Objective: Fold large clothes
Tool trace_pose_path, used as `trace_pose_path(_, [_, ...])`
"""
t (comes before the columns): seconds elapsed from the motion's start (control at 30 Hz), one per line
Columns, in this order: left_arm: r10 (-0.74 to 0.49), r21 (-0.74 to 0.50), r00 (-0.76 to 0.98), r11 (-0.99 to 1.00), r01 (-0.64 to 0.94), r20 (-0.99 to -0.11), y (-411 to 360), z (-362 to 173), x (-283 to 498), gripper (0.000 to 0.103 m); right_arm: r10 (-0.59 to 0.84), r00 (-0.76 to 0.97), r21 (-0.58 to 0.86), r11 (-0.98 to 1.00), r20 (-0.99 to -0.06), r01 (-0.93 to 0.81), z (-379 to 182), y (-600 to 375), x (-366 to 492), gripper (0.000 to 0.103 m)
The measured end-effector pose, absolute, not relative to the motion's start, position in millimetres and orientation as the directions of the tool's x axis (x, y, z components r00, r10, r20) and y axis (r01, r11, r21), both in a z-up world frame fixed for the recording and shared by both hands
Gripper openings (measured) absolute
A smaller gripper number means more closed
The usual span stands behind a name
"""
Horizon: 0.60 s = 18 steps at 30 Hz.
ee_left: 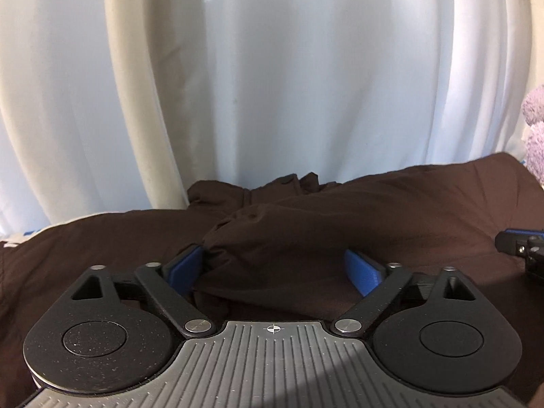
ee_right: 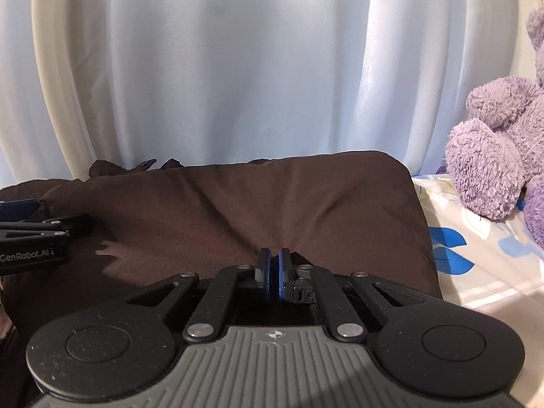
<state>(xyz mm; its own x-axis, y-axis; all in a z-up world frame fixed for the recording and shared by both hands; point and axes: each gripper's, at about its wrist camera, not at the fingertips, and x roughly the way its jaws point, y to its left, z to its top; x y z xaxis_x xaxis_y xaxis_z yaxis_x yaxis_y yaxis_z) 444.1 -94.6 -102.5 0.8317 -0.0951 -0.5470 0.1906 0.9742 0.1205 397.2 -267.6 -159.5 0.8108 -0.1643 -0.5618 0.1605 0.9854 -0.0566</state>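
Ribbed grey housing and black linkages fill the foreground of both wrist views. From the left wrist, the left gripper [ee_left: 277, 265] stands wide, its blue pads [ee_left: 363, 272] set on either side of a raised fold of the dark brown garment [ee_left: 340, 210], which bulges between them. From the right wrist, the right gripper [ee_right: 273, 268] has its jaws pressed together at the near edge of the same brown garment [ee_right: 255, 200]; whether cloth is pinched between them cannot be told. The garment lies spread on a bed with a blue-patterned sheet [ee_right: 476, 265]. White curtains [ee_right: 238, 68] hang behind, and a purple plush toy [ee_right: 493, 156] sits on the sheet beside the garment's right edge.
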Motion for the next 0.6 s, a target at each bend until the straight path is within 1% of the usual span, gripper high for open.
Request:
trace_pose_path(0.1, [-0.095, 0.126, 0.835, 0.973, 0.193, -0.542, -95, -105, 447, 0.099, -0.167, 0.82, -0.06, 0.985, -0.547, 0.16, -162, -265, 395, 0.003])
trace_pose_path(0.23, [-0.108, 0.114, 0.829, 0.973, 0.202, -0.548, -94, -104, 445, 0.103, -0.14, 0.829, -0.007, 0.987, -0.542, 0.162, -160, -272, 391, 0.003])
trace_pose_path(0.4, [-0.107, 0.125, 0.827, 0.97, 0.209, -0.551, -95, -104, 445, 0.103, -0.14, 0.832, -0.006, 0.987, -0.537, 0.163, -160, -272, 387, 0.003])
trace_pose_path(0.43, [-0.105, 0.131, 0.828, 0.969, 0.21, -0.551, -95, -104, 443, 0.103, -0.141, 0.833, -0.008, 0.987, -0.536, 0.162, -160, -272, 387, 0.004])
trace_pose_path(0.47, [-0.104, 0.139, 0.828, 0.967, 0.214, -0.552, -96, -102, 439, 0.103, -0.137, 0.834, -0.006, 0.987, -0.535, 0.158, -160, -272, 388, 0.008])
trace_pose_path(0.53, [-0.106, 0.157, 0.818, 0.96, 0.233, -0.565, -95, -101, 433, 0.103, -0.121, 0.839, 0.001, 0.99, -0.53, 0.143, -161, -270, 390, 0.011])
trace_pose_path(0.6, [-0.114, 0.148, 0.797, 0.958, 0.246, -0.593, -91, -95, 425, 0.103, -0.127, 0.836, -0.009, 0.99, -0.534, 0.144, -159, -268, 386, 0.011])
